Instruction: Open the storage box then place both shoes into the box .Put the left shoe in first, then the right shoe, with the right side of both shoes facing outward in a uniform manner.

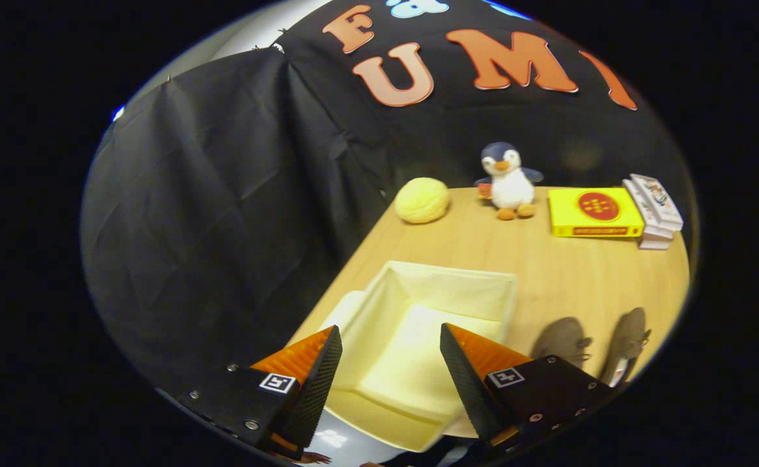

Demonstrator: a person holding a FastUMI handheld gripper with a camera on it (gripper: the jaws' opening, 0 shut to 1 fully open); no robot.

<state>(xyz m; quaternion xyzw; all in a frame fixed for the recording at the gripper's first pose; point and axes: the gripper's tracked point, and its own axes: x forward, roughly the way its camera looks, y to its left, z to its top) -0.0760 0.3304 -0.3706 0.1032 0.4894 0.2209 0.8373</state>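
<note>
Fingers (389, 340) were spread apart w/ nothing held, poised over the open box (418, 337). Both shoes (564, 340) sat on the bench (580, 272) right of the box (close together). Risk: grabbing the wrong shoe first, since they look alike.

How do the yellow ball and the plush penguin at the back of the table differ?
The yellow ball is round and a single colour; the plush penguin stands upright in dark blue, white and orange. The penguin is taller than the ball. Both sit on the table near the booth wall, well beyond the open fingers.
</note>
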